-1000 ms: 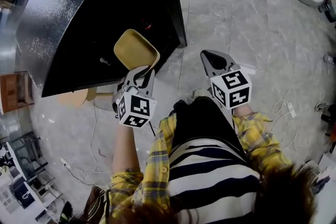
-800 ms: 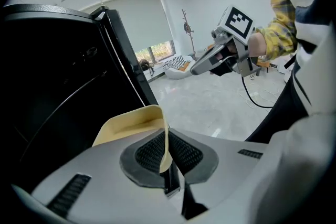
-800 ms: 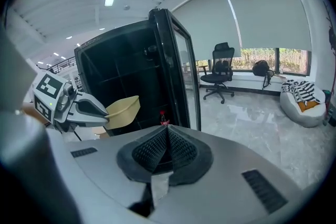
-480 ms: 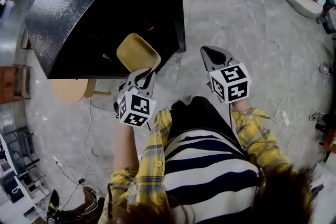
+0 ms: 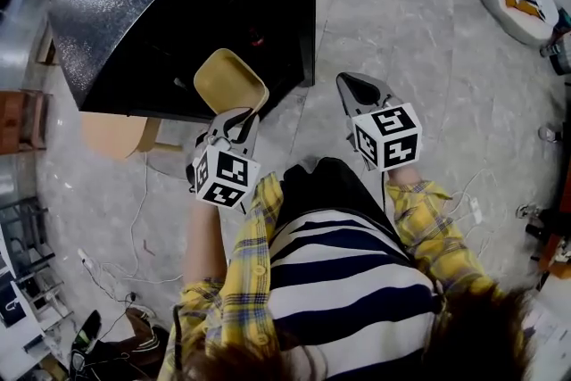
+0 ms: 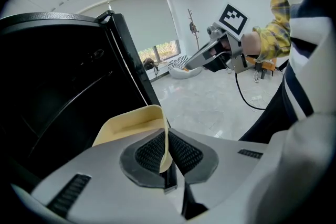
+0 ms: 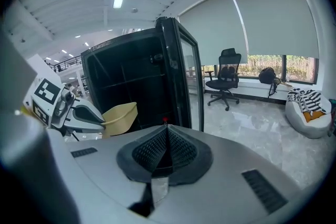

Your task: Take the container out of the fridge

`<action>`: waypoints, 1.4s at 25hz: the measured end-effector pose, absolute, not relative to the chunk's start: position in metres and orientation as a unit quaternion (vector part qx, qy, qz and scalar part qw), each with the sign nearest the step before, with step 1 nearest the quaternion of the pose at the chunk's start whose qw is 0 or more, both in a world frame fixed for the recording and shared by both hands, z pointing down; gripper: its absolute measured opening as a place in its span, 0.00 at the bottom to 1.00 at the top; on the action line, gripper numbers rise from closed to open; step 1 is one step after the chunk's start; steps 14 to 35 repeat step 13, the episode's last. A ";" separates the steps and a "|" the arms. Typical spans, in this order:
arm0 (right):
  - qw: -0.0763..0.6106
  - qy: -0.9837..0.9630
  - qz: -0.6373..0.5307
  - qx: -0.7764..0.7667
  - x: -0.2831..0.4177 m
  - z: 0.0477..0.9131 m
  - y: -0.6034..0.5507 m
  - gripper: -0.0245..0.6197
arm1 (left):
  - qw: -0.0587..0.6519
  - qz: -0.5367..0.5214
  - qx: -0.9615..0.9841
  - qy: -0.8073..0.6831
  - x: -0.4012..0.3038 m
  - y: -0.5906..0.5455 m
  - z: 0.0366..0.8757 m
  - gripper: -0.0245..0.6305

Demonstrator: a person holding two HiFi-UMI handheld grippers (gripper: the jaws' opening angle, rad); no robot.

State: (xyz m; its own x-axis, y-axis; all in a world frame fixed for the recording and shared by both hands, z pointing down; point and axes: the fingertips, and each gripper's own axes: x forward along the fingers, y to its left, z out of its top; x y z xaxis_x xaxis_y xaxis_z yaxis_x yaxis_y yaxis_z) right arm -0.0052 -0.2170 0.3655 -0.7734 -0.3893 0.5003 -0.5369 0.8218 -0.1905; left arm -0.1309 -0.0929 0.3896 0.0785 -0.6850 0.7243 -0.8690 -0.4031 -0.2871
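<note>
Container (image 6: 131, 126), a pale yellow open tub, sits directly ahead of the left gripper (image 5: 234, 125), whose jaws are nearly together with one thin side wall pinched between the ribbed pads. Only that wall is caught, so the tub juts forward from the jaw tips with its open mouth tilted. A pinch on the edge is probably the one hold a narrow jaw can get on so wide a tub.

Beyond the tips and to the gripper's left stands the black fridge (image 5: 178, 4), its dark inside open toward the tool. The tub hangs at the fridge's mouth. It looks mostly clear of the shelves, though how far it has cleared the opening is hard to judge.

Off to the left gripper's right, well apart, the right gripper (image 5: 361, 89) hovers over the grey floor (image 5: 428, 40). Its jaws are closed on nothing and aim toward the fridge door edge, probably kept aside to leave the way out free.
</note>
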 end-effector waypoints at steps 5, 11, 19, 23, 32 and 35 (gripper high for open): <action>0.225 -0.930 0.161 0.242 -0.009 0.365 -0.219 0.08 | 0.111 0.415 0.724 -0.540 -0.131 -0.095 0.388 0.09; 0.227 -0.933 0.156 0.233 -0.011 0.366 -0.219 0.08 | 0.112 0.412 0.724 -0.542 -0.127 -0.095 0.389 0.09; 0.228 -0.933 0.156 0.231 -0.012 0.368 -0.219 0.08 | 0.113 0.411 0.724 -0.542 -0.127 -0.096 0.390 0.09; 0.228 -0.933 0.156 0.231 -0.012 0.368 -0.219 0.08 | 0.113 0.411 0.724 -0.542 -0.127 -0.096 0.390 0.09; 0.228 -0.933 0.156 0.231 -0.012 0.368 -0.219 0.08 | 0.113 0.411 0.724 -0.542 -0.127 -0.096 0.390 0.09; 0.228 -0.933 0.156 0.231 -0.012 0.368 -0.219 0.08 | 0.113 0.411 0.724 -0.542 -0.127 -0.096 0.390 0.09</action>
